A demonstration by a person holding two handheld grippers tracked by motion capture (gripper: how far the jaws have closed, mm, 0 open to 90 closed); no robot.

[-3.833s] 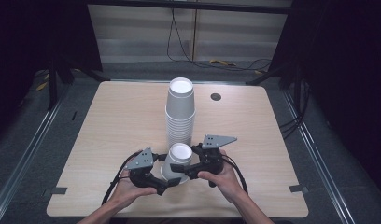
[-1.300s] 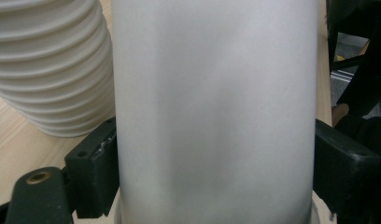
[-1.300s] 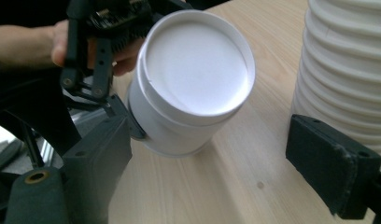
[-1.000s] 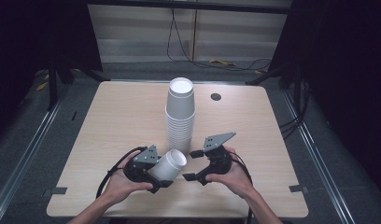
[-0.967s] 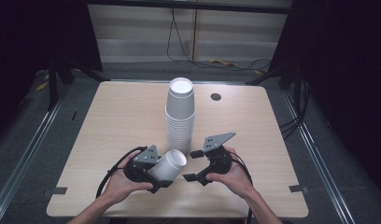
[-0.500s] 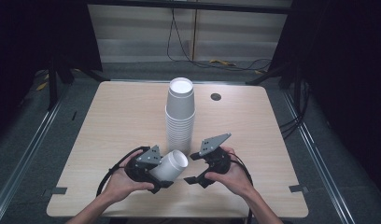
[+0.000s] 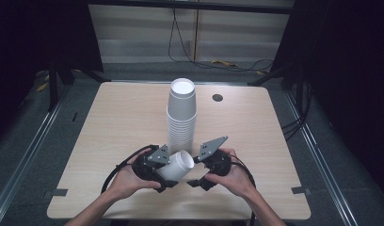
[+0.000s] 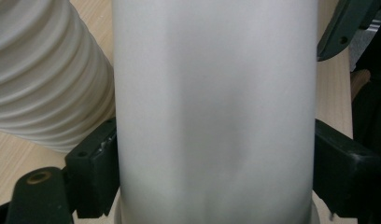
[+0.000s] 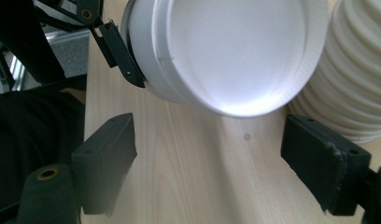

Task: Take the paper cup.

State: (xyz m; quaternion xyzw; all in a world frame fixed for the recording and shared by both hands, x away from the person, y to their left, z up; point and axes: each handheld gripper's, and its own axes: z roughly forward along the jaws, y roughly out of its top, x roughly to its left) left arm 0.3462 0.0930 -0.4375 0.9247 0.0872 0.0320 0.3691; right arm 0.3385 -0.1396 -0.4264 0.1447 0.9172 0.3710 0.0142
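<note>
A white paper cup (image 7: pixel 178 165) is held on its side just above the table's near edge, its round end turned toward the right. My left gripper (image 7: pixel 167 170) is shut on it. In the left gripper view both jaws press the cup's wall (image 8: pixel 215 93) from either side of my left gripper (image 8: pixel 215 172). My right gripper (image 7: pixel 194 172) stands open just right of the cup, apart from it. In the right gripper view the cup's round end (image 9: pixel 226 51) hangs beyond my right gripper (image 9: pixel 209 154), with bare table between the jaws. A tall stack of white cups (image 7: pixel 181 113) stands behind both grippers.
The wooden table (image 7: pixel 115 117) has a small dark round hole (image 7: pixel 217 97) at the back right. The stack's ribbed rims (image 8: pixel 44 79) lie close beside the held cup, and close to my right jaw (image 9: pixel 356 79). Dark floor and rails surround the table.
Since the oldest frame the cup has gone from upright between both grippers to lying on its side in the left one. Over the last second nothing has visibly moved.
</note>
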